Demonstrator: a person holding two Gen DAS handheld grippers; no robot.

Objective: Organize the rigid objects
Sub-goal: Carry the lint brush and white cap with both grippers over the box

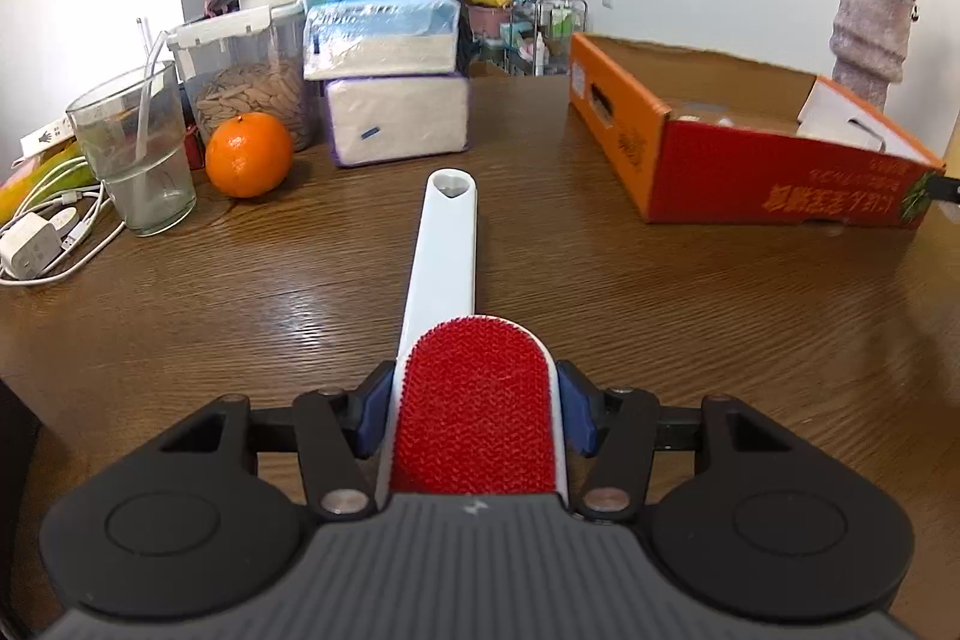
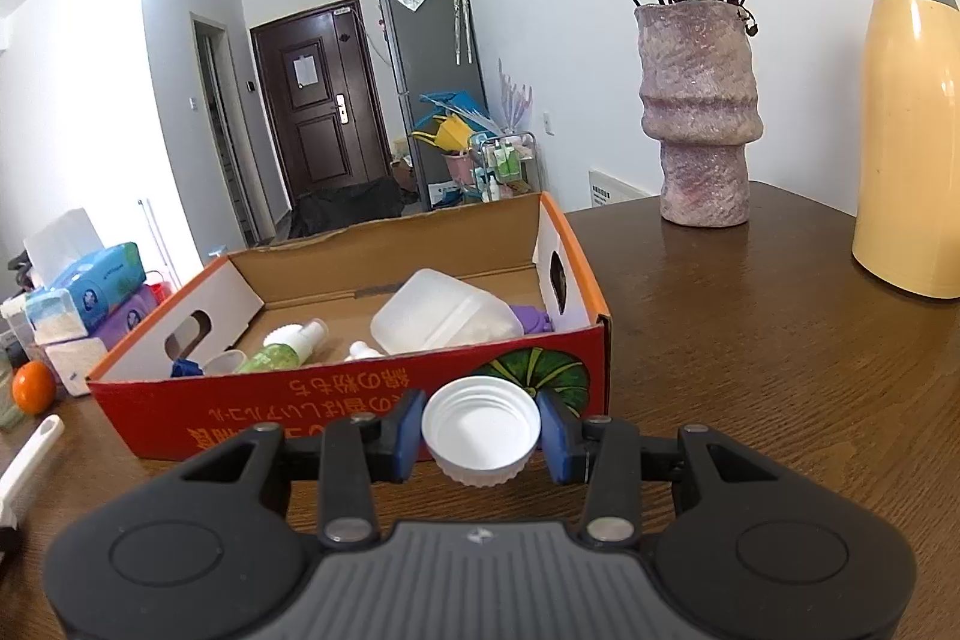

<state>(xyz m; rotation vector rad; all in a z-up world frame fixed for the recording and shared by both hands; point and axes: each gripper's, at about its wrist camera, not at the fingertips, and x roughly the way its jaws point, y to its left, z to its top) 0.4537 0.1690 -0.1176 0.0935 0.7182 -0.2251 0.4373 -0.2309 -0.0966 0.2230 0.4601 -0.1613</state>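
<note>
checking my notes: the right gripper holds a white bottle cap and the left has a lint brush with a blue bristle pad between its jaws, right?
Nearly. The lint brush between the left gripper's jaws has a red bristle pad, not blue; the left wrist view shows it. The right gripper does hold the white bottle cap.

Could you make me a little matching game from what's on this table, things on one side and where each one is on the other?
Things:
1. white ribbed plastic bottle cap
2. red-padded lint brush with a white handle
3. round orange fruit
4. green spray bottle

Places:
A. lying inside the orange cardboard box
B. on the wooden table beside a clear drinking glass
C. between the left tongs
D. clamped in the right tongs

Pairs: 1-D, 2-C, 3-B, 4-A
</note>
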